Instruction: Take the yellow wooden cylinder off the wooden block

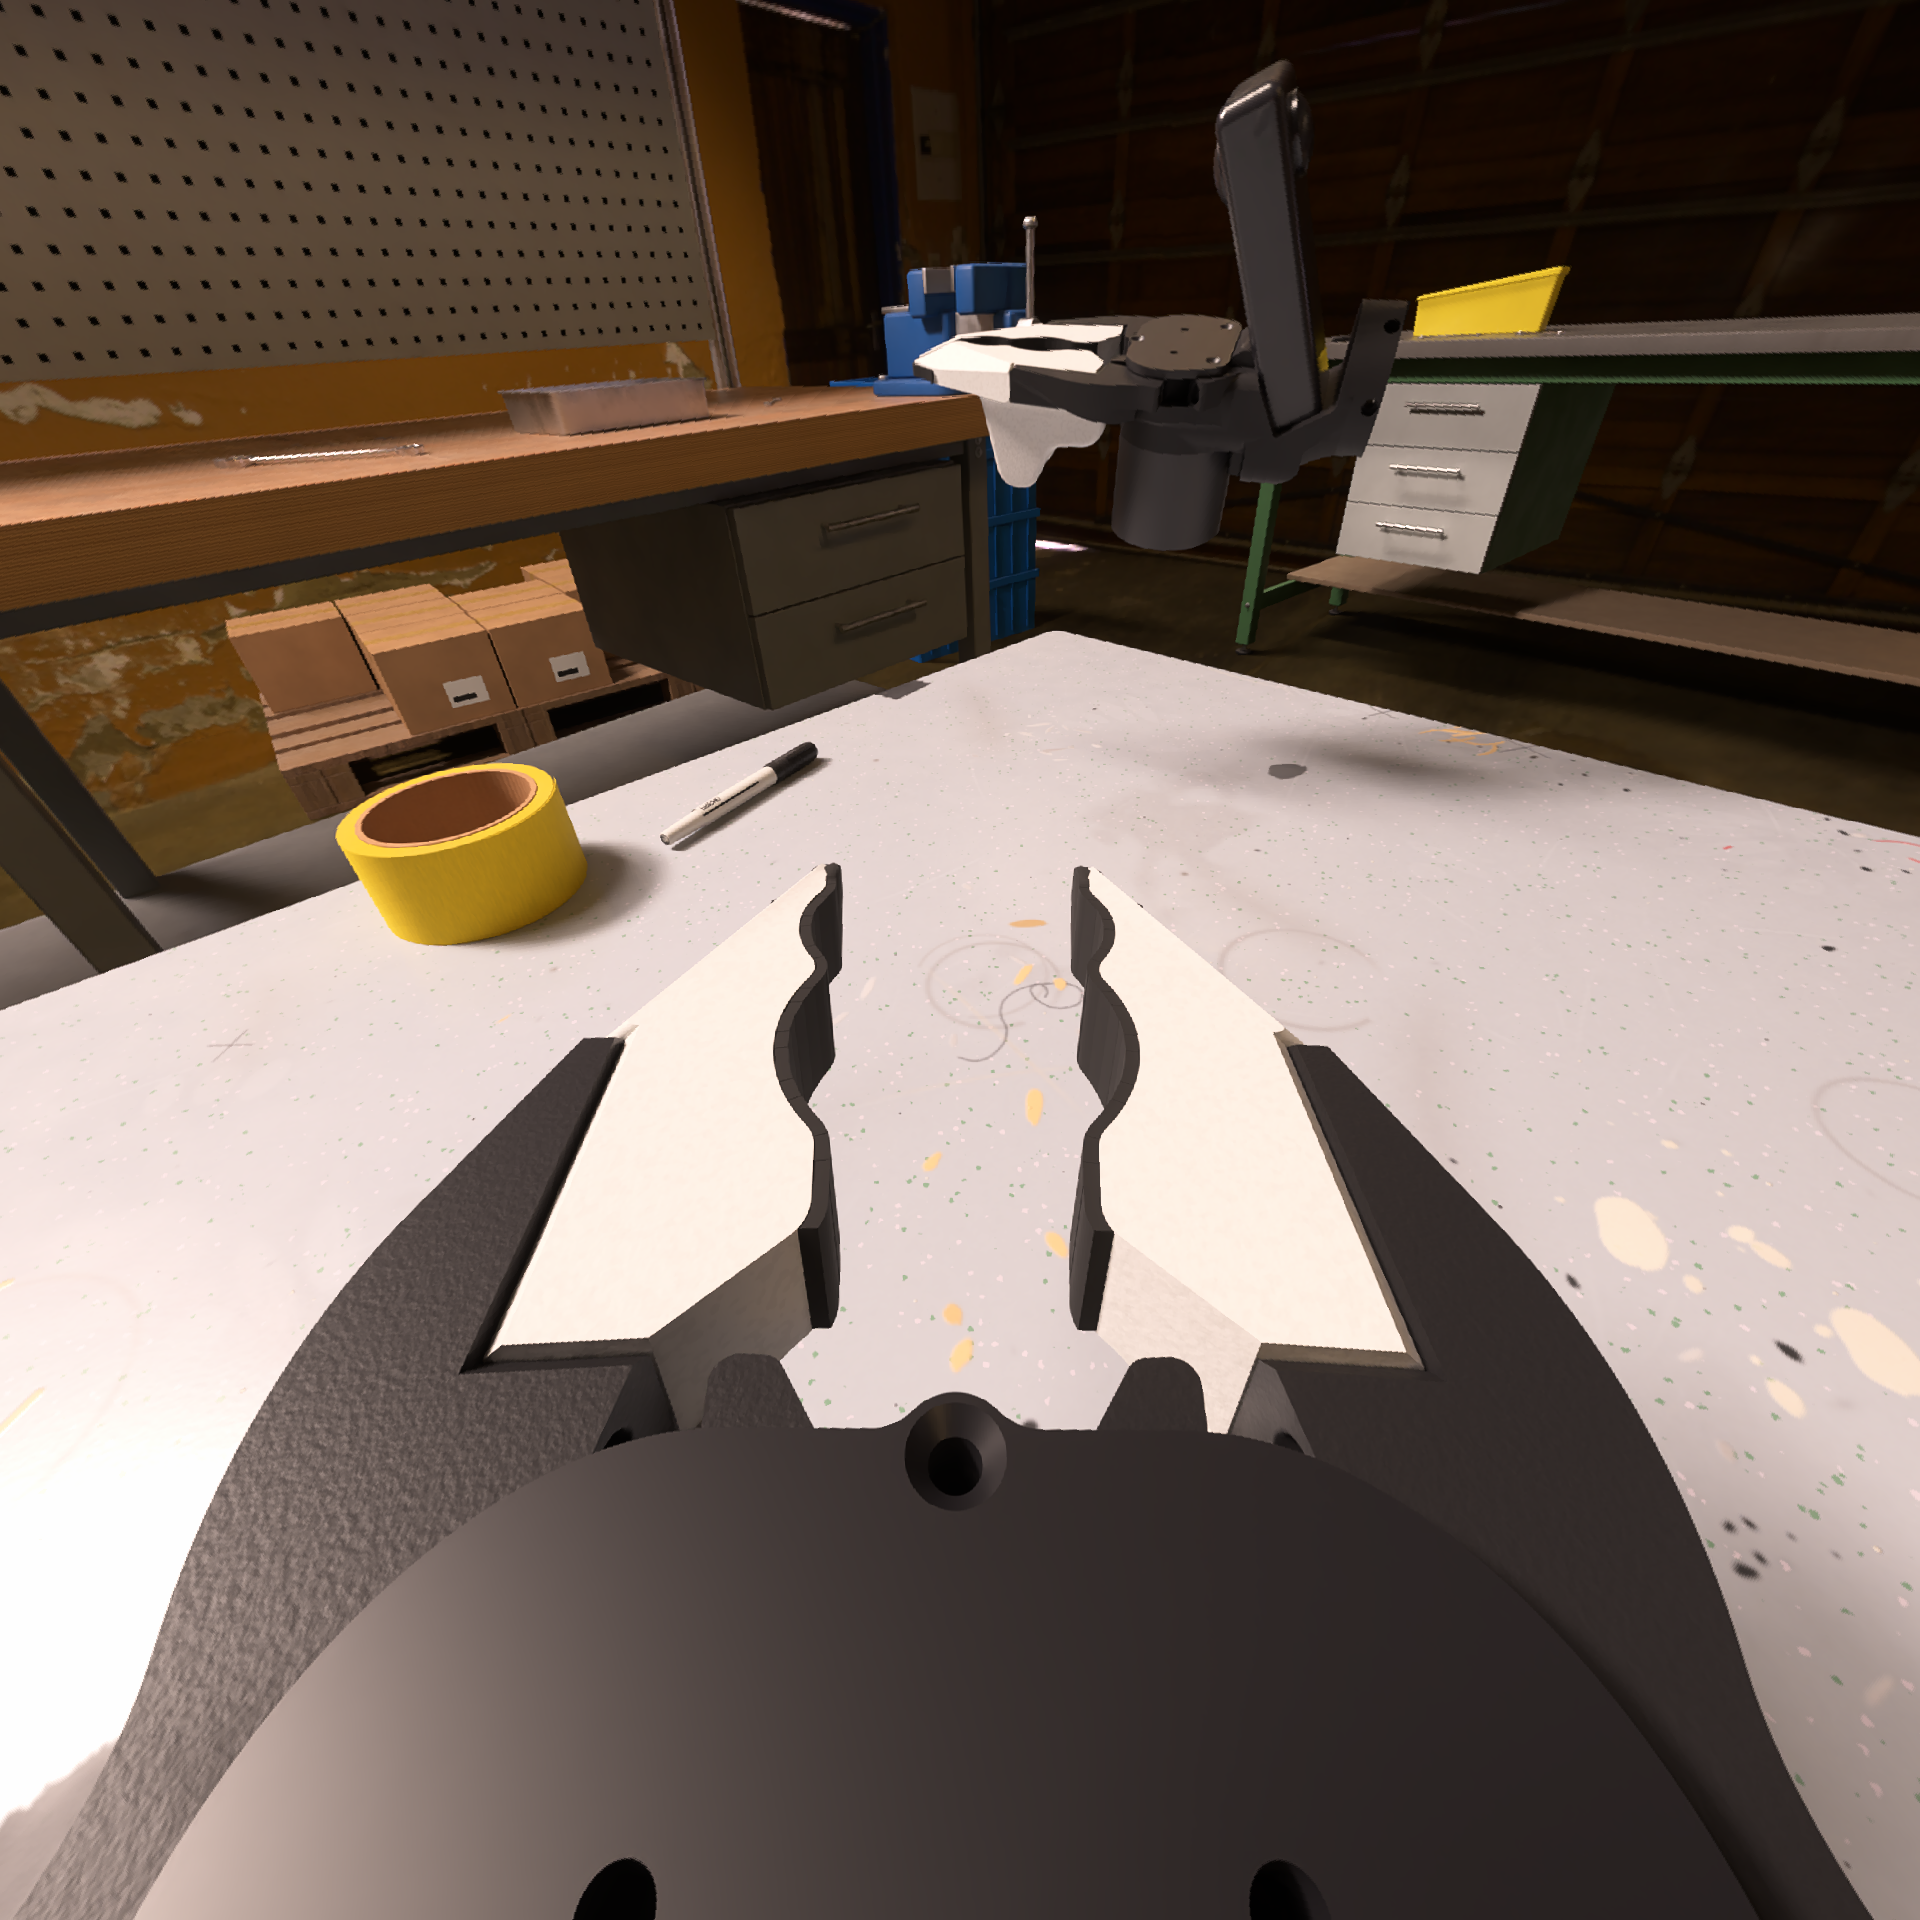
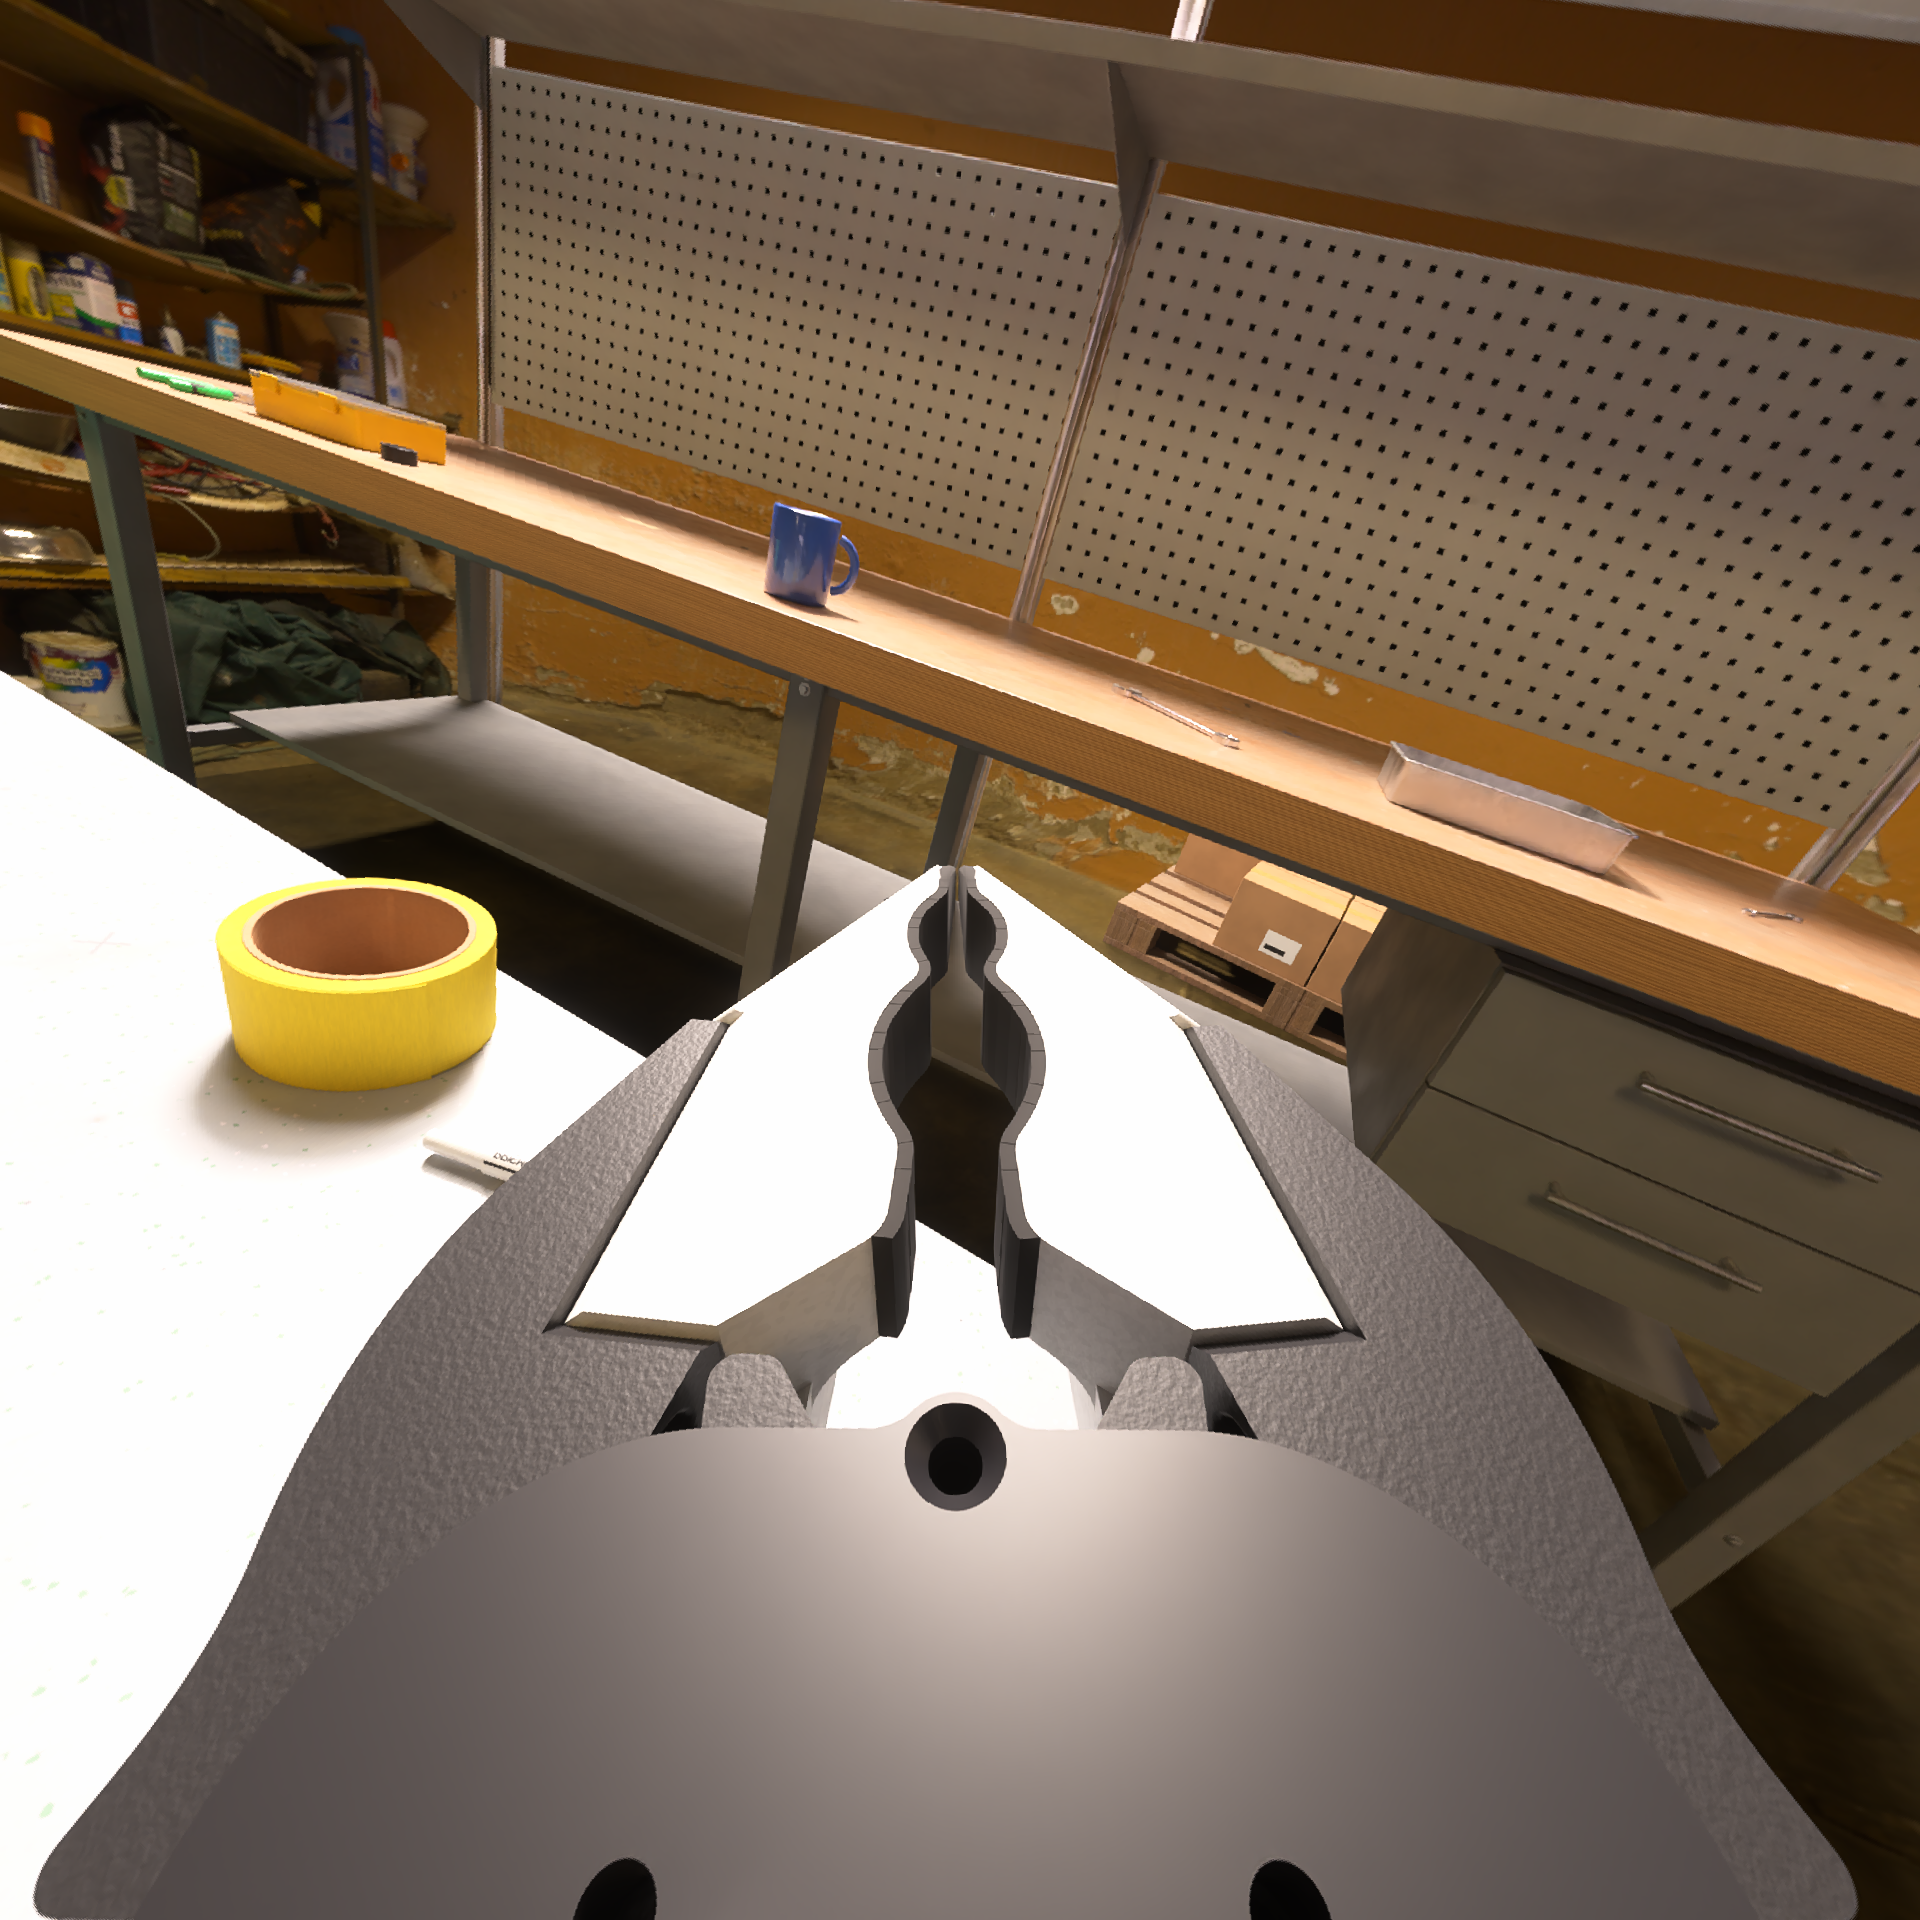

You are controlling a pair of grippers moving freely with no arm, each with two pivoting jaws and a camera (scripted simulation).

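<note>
No yellow wooden cylinder and no wooden block show in either view. My left gripper is open and empty, low over the white speckled table. My right gripper is shut with nothing between its fingers, and points past the table's far edge toward a workbench. The right gripper also shows in the left wrist view, hovering high above the table's far side.
A yellow tape roll stands on the table's left part and also shows in the right wrist view. A black-capped marker lies beside it. A wooden workbench with pegboard, a blue mug and a metal tray stands beyond.
</note>
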